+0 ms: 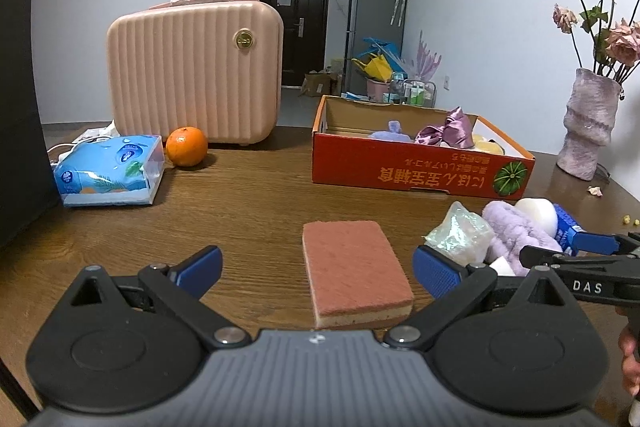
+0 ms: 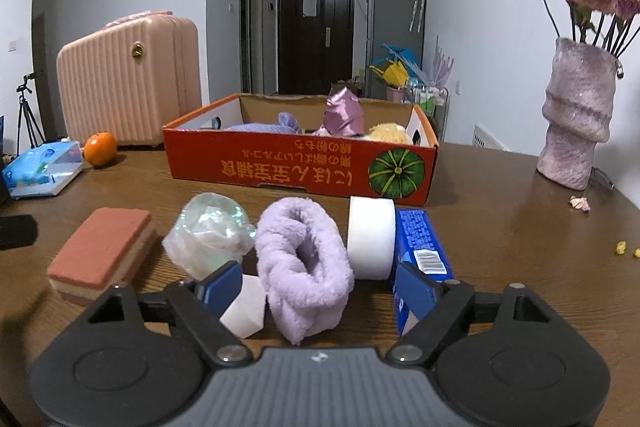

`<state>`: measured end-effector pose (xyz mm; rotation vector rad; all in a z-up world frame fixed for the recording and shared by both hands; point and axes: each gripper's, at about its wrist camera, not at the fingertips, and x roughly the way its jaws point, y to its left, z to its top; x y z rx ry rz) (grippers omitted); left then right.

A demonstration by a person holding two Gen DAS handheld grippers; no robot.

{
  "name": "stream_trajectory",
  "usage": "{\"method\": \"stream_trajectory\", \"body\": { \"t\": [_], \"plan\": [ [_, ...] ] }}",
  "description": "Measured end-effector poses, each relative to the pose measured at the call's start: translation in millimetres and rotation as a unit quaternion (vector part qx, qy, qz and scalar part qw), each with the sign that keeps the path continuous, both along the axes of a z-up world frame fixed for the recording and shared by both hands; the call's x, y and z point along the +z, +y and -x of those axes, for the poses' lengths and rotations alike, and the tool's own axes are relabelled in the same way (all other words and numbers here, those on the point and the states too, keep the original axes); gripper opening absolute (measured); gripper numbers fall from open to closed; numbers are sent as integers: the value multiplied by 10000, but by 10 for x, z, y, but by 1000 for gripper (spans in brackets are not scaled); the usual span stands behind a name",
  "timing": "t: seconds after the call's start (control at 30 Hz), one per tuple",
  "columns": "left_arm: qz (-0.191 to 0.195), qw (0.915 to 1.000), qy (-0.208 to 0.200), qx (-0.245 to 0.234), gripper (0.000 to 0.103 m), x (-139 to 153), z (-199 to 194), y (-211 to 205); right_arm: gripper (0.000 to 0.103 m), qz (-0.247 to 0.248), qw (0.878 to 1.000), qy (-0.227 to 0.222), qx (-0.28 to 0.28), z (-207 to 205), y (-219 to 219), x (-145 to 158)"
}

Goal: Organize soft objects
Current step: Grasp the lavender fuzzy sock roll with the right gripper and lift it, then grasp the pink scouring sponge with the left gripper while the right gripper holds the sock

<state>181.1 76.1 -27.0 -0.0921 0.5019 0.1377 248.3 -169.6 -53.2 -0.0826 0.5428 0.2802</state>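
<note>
Orange cardboard box point(image 2: 280, 163), centre of the right wrist view, on the counter point(image 2: 500, 247): already stocked with a lilac plush piece point(image 2: 276, 123), a pink satin bow point(image 2: 344, 115) and a yellow fluffy item point(image 2: 386, 133). Outstanding, lower half of the frame, ranged in a row before the box: sponge point(image 2: 102, 249), clear-wrapped bundle point(image 2: 208, 237), purple fleece band point(image 2: 300, 267), white roll point(image 2: 370, 237), blue carton point(image 2: 420, 247). Right tool point(image 2: 316, 287): jaws stood apart either side of the purple fleece band, nothing gripped. Left tool point(image 1: 316, 273): jaws spread wide around the sponge, lower centre of the left view, not clamped. Sorting judged partly done; five items are left.
</note>
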Motion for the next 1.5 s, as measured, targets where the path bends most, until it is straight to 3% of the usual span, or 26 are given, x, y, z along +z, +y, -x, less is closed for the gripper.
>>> {"method": "stream_trajectory", "body": {
  "t": [0.13,0.3,0.6,1.17,1.5],
  "plan": [
    [25,10000,47,30,103,-22,-36,46,73,-12,9998,183,6,-128,20,-67],
    [58,9999,93,37,103,-43,-52,81,52,-11,9994,333,115,-216,87,-129],
    [54,9999,124,18,103,-68,-56,76,24,-111,9994,295,172,-190,90,-153],
    [120,9997,218,-5,103,-109,-86,69,21,-399,9979,-505,10,184,-74,75],
    [207,9984,527,-58,103,-213,-242,-50,21,-643,9942,-852,-149,288,-235,224]
  ]
}}
